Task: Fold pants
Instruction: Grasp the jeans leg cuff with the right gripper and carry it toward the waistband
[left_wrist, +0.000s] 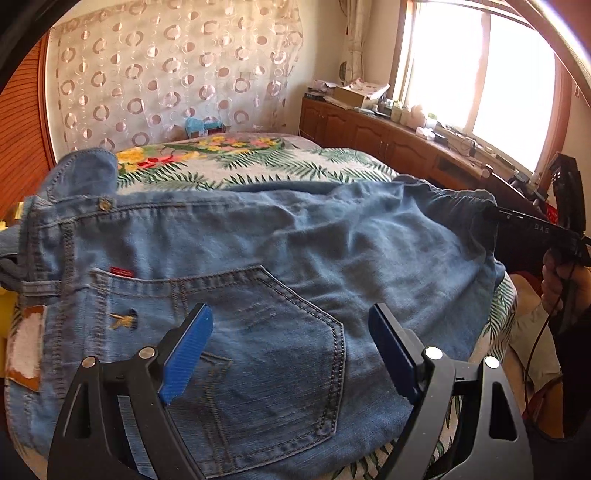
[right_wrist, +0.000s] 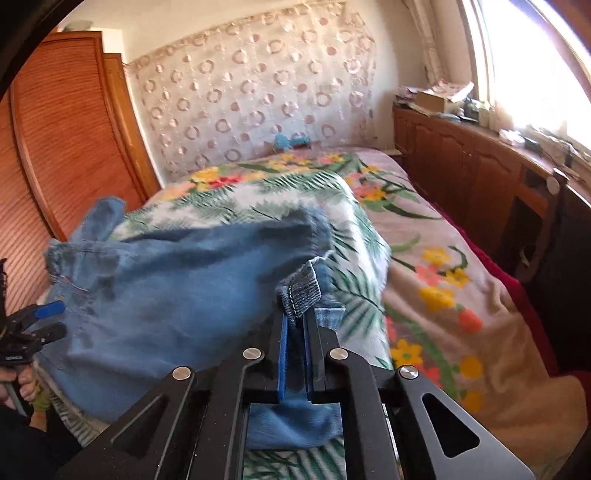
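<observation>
The bed (right_wrist: 436, 236) fills most of what I see, covered by a blanket (left_wrist: 258, 166) printed with flowers and green fronds. I take the bed as my landmark. Beyond its far end hangs a pale curtain (left_wrist: 166, 74) patterned with rings; along one side of it runs a wooden cabinet (right_wrist: 461, 158) under a bright window (left_wrist: 480, 74), and on the opposite side stands a slatted wooden wardrobe (right_wrist: 62, 140).

The jeans (left_wrist: 258, 251) lie across the near end of the bed, on the blanket, back pocket (left_wrist: 258, 332) facing up with the waistband towards the wardrobe side. A small red tag (left_wrist: 122, 271) sits at the pocket's upper edge.

My left gripper (left_wrist: 291, 350) hovers over the pocket with its blue pads spread wide apart, nothing pinched between them. My right gripper (right_wrist: 297, 332) is clenched on a hemmed denim edge at the cabinet side of the jeans; the fabric bunches up between its pads and is drawn taut from there. In the left wrist view I can see a hand (left_wrist: 565, 288) gripping that tool's handle.
</observation>
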